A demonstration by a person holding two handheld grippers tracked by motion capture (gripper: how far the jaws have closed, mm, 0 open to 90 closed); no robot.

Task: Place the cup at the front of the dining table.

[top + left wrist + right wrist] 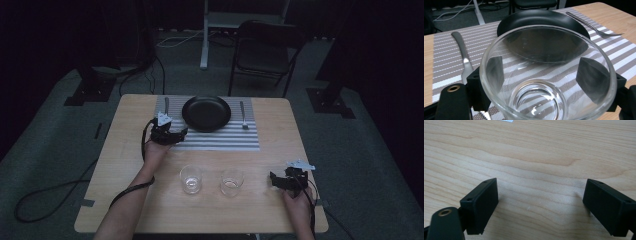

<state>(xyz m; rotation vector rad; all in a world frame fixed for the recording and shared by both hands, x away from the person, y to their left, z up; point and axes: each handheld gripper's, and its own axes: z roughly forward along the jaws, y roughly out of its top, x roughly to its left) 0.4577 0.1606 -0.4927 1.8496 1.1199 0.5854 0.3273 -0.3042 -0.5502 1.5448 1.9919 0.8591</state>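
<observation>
My left gripper [544, 75] is shut on a clear empty glass [537, 100], one black pad pressing each side of its wall. It hovers over the left part of the striped placemat [446, 62], just in front of the black plate [541, 20]. From above, this gripper [176, 134] sits at the plate's [206, 113] near-left edge. My right gripper [540, 200] stands open over bare wood with nothing between its jaws; it is at the table's front right [275, 180].
Two more clear glasses [191, 179] [231, 181] stand side by side near the front middle of the table [280, 130]. A fork [243, 116] lies right of the plate and another metal utensil [166, 105] lies to its left. A folding chair [265, 50] stands beyond the table.
</observation>
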